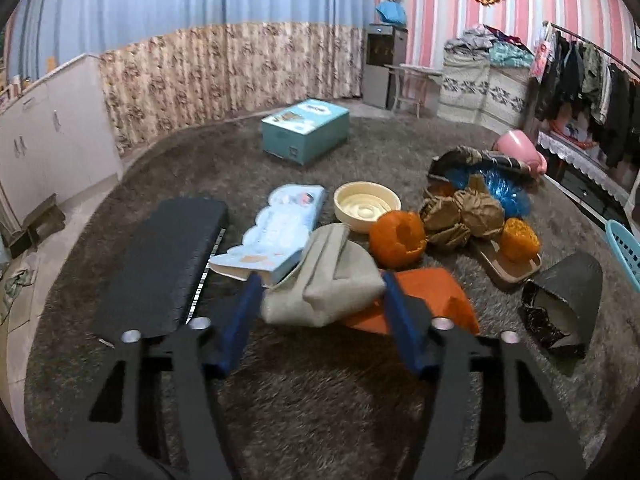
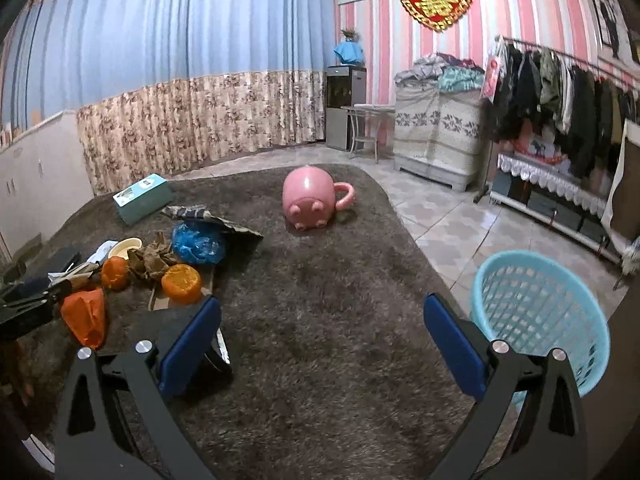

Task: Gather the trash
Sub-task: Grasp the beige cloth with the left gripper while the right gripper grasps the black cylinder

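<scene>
My left gripper (image 1: 320,280) has its blue pads against both sides of a crumpled grey-beige carton (image 1: 328,280), which rests partly on an orange bag (image 1: 436,300). Behind it lie two orange peels (image 1: 398,238), crumpled brown paper (image 1: 464,212) and a blue plastic bag (image 1: 506,192). To the right is a torn black wrapper (image 1: 564,304). My right gripper (image 2: 322,304) is open over bare carpet with nothing between its fingers. The light blue mesh basket (image 2: 540,320) stands just to its right, on the tiled floor.
A black flat case (image 1: 160,264), a pale blue box (image 1: 276,232), a cream bowl (image 1: 366,206) and a teal box (image 1: 306,130) sit on the brown carpet (image 2: 320,360). A pink pig mug (image 2: 310,198) lies on its side. A clothes rack (image 2: 560,88) lines the right wall.
</scene>
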